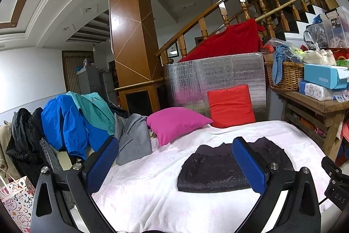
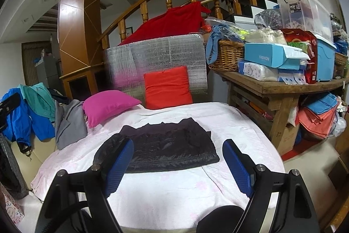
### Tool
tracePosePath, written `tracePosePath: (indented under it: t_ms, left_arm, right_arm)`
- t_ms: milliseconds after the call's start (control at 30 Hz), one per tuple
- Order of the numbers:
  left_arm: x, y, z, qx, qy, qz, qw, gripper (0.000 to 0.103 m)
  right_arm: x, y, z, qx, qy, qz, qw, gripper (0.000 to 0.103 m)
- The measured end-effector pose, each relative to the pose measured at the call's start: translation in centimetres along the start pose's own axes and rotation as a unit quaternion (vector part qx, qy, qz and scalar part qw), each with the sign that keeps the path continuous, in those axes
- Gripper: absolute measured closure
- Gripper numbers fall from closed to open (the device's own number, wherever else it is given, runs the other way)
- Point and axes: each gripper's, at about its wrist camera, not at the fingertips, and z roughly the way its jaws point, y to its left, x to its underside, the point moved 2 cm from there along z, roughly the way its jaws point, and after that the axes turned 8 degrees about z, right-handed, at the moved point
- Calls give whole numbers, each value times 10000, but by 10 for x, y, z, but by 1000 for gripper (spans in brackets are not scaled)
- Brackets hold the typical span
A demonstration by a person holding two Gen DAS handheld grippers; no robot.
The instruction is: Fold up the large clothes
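A dark folded garment (image 1: 213, 169) lies flat on the pale pink blanket (image 1: 152, 189) covering the bed; it also shows in the right wrist view (image 2: 165, 145). My left gripper (image 1: 176, 165) is open and empty, held above the blanket just short of the garment's near left edge. My right gripper (image 2: 177, 163) is open and empty, held above the blanket just in front of the garment's near edge. Part of the right gripper (image 1: 336, 180) shows at the right edge of the left wrist view.
A magenta pillow (image 2: 106, 105) and a red pillow (image 2: 166, 87) lie at the bed's far end. Blue, teal and grey clothes (image 1: 76, 121) hang at the left. A cluttered wooden table (image 2: 283, 86) stands at the right. A foil-covered panel (image 2: 157, 58) stands behind the bed.
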Motion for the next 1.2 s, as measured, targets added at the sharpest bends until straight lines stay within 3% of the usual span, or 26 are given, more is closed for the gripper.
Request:
tracePosePath:
  t_ms: [1200]
  left_arm:
    - [2, 10, -9, 85, -75, -8, 9999, 0]
  right_arm:
    - [1, 16, 1, 30, -2, -165, 9999, 17]
